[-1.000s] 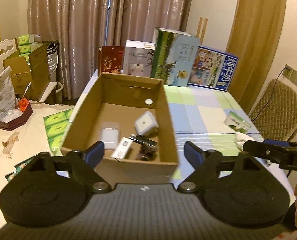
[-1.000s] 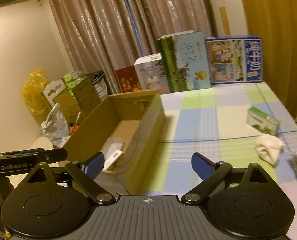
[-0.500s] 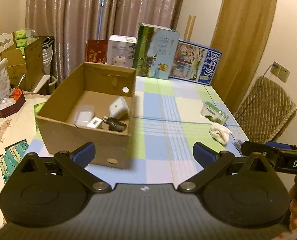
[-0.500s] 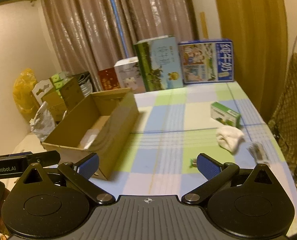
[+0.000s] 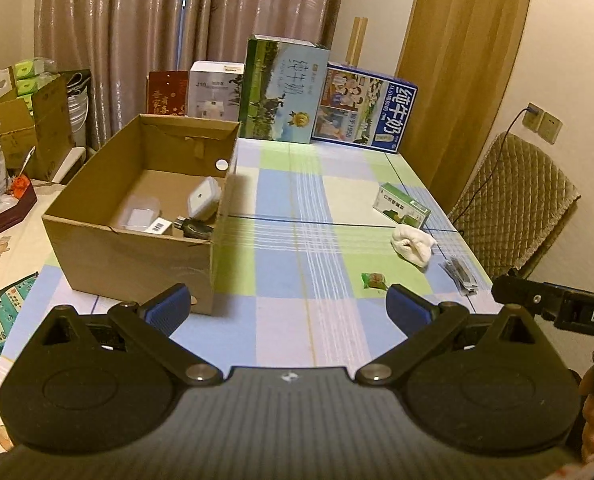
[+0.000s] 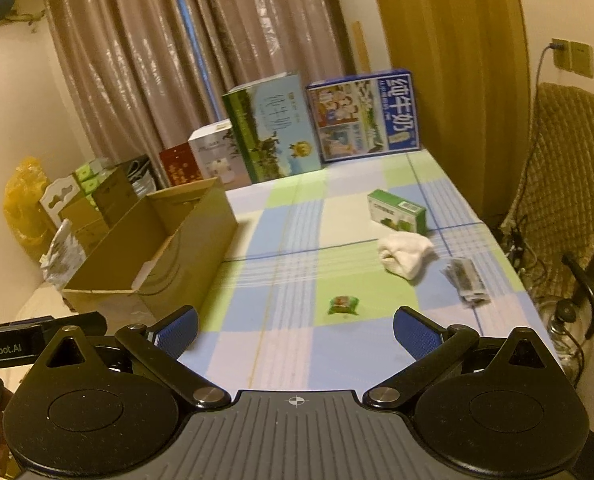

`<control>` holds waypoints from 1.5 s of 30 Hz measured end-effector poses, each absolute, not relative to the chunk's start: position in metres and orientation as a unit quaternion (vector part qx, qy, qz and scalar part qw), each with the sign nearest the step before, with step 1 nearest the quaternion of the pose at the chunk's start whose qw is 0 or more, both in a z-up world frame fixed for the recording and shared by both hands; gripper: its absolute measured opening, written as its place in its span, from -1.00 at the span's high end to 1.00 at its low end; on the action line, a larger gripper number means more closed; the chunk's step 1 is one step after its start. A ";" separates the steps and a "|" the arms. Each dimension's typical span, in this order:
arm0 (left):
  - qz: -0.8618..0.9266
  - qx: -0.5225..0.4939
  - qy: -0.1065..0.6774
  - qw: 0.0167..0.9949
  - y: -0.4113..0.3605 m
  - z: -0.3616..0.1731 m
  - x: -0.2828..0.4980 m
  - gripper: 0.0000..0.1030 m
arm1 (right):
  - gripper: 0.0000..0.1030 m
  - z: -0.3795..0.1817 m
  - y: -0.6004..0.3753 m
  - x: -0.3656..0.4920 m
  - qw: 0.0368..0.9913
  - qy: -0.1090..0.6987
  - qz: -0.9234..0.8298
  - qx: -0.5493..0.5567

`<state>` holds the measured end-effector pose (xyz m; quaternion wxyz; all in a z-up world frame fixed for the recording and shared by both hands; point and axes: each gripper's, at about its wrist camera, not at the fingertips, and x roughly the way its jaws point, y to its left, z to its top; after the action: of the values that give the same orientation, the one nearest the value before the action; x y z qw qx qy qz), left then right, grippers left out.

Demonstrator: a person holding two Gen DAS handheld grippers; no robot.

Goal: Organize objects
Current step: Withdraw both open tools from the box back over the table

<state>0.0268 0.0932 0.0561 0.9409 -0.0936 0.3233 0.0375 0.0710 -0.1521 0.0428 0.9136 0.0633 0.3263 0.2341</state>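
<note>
Both grippers are held level above the near table edge, side by side. The left gripper (image 5: pixel 287 310) is spread wide, empty; the right gripper (image 6: pixel 295 330) likewise. The box (image 5: pixel 137 236) is seen at left. A candy (image 6: pixel 343 305), cloth (image 6: pixel 403 254) and packet (image 6: pixel 467 278) lie centre-right, bare tablecloth (image 6: pixel 281 352) between.

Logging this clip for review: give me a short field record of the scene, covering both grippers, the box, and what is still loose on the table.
left gripper: open, empty, above the table
right gripper: open, empty, above the table
cardboard box: open-topped, on the table's left side, several small items inside
loose on tablecloth: green carton, white cloth, green candy wrapper, clear packet
nearest loose item to right gripper: green candy wrapper
back edge: tall cartons standing in a row
</note>
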 end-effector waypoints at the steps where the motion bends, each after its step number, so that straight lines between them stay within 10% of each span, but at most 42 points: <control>1: 0.036 -0.093 0.324 0.941 0.092 0.055 0.028 -0.98 | -0.96 0.043 -0.155 0.070 0.914 0.326 0.232 0.064; 45: -0.001 -0.088 0.344 0.935 0.057 0.037 0.043 -0.98 | -0.96 0.030 -0.202 0.077 0.921 0.336 0.178 0.078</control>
<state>0.0425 0.0569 0.0374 0.9349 -0.0878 0.3439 -0.0014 0.0771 -0.2023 0.0295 0.9215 0.0777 0.3365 0.1778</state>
